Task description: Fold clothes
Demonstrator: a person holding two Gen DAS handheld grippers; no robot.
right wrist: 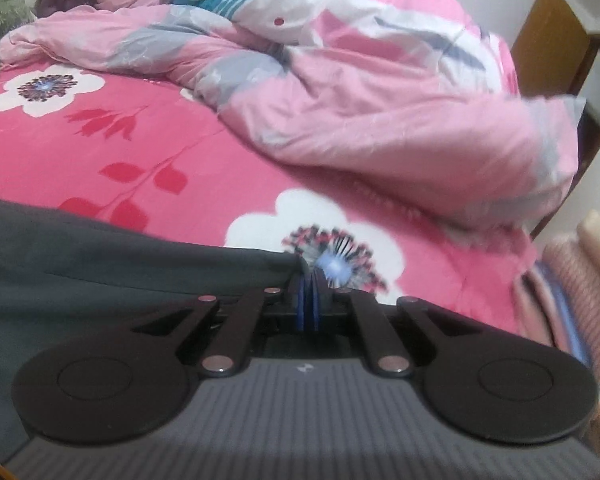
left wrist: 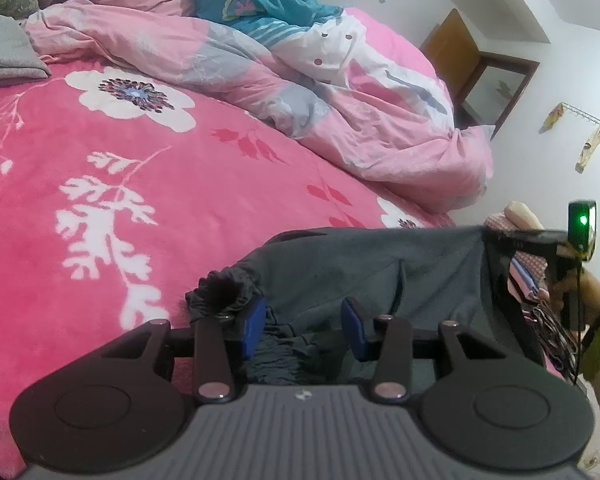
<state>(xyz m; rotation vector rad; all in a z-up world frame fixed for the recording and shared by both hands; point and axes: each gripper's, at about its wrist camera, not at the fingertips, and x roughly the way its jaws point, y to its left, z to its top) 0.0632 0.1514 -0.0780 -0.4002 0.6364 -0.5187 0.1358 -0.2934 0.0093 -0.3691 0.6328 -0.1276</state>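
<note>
Sprawling across both views is the pink floral bed (left wrist: 100, 184), with a crumpled duvet (left wrist: 340, 92) bunching up along the far side and a grey folded piece (left wrist: 8, 52) sitting off in the corner. The dark grey garment (left wrist: 380, 264) is hanging over the near edge of the bed, stretched between the two tools.

The right gripper (right wrist: 309, 300) is pinching the top corner of the cloth with its pads squeezed together, pulling that edge pretty taut. The left gripper (left wrist: 303, 328) is sitting with its blue pads (left wrist: 254, 326) spread apart around the bunched elastic end, not biting anything as far as I can tell.

So my worry: only one corner is actually being held. If the right side keeps tugging, the loose gathered end is probably sliding off the bed or twisting, and any fold is coming out crooked. That thin pinch could also be slipping.
</note>
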